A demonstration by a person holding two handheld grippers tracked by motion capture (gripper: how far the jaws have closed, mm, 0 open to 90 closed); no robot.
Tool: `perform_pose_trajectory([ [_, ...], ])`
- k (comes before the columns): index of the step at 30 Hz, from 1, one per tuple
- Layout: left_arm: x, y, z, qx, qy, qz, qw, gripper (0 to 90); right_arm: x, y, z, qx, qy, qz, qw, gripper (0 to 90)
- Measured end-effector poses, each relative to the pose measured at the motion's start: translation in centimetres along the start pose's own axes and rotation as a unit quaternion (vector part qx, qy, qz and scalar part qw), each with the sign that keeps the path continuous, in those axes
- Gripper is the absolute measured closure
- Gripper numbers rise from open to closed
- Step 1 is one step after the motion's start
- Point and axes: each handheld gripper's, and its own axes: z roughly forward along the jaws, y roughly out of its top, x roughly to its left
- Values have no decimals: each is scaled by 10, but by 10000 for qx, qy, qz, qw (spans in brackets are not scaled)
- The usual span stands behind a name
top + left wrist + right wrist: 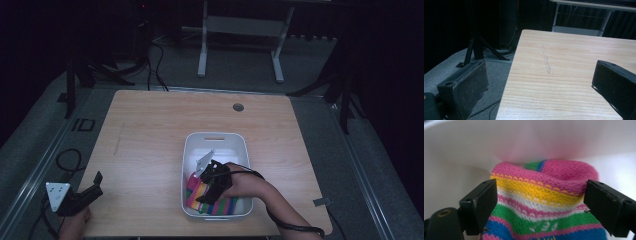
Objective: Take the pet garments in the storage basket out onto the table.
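A striped knitted piece [212, 200] in pink, yellow, green and blue lies in the near end of a white bin [216, 137]. My right gripper [202, 192] reaches down into the bin over it. In the right gripper view the jaws stand wide open on either side of the knit [541, 195], gripper [540, 206] not closed on it, with the bin's white wall [461, 157] behind. My left gripper [92, 186] rests at the table's near left corner. Its jaws are open over bare wood [564, 70], gripper [544, 85] holding nothing.
The wooden table [150, 130] has a round cable hole [238, 107] at the far side. Cables [67, 160] and dark stand legs [476, 47] lie on the grey floor off the left edge. A white desk frame [240, 45] stands beyond the table.
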Motion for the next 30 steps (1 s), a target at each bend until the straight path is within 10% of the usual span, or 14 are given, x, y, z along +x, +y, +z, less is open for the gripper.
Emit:
perform_pose_trajectory([
  [8,0,0,0,5,-5,-3,10000,9,5,2,23,669,-84,-42,9977,115],
  [14,0,0,0,7,-2,-2,10000,9,10,2,31,1151,-121,-235,9930,395],
  [16,0,0,0,6,0,1,10000,9,9,2,24,1038,-159,-205,9943,677],
  [30,0,0,0,9,12,-14,10000,9,6,-5,-41,-238,-586,-234,9977,731],
])
